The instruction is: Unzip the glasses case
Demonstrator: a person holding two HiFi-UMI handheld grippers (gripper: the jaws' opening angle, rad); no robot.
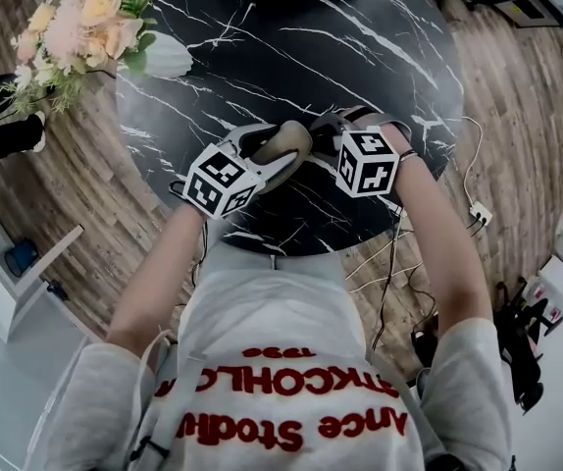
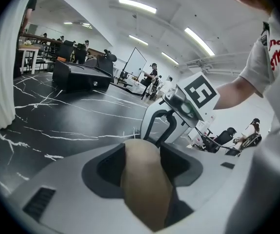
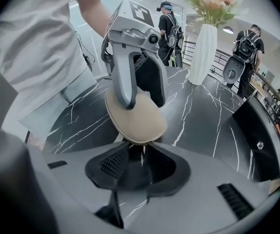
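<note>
The left tongs (image 1: pixel 274 155) are shut on the glasses case (image 1: pixel 286 141), with one pad on each flat side. They hold it up just over the black tabletop (image 1: pixel 360 57), right in front of the person. The right tongs (image 3: pixel 140 161) are narrow but not shut. They sit at the round end of the case, and their pads do not seem to press on anything. A thin pale line (image 3: pixel 142 153) shows between them. It is too small to tell if it is the zip tab.

To do this step well, I think the right tongs should close only on the zip tab, not on the edge of the case. The left tongs should hold hard. The pull should then go along the rim of the case, following its curve. If it goes straight away from the case, the case may twist or slip out.

The case is a long oval. In the head view its long way runs from the left tongs up and to the right. Its free round end points at the right tongs and tips down a bit toward the tabletop.
</note>
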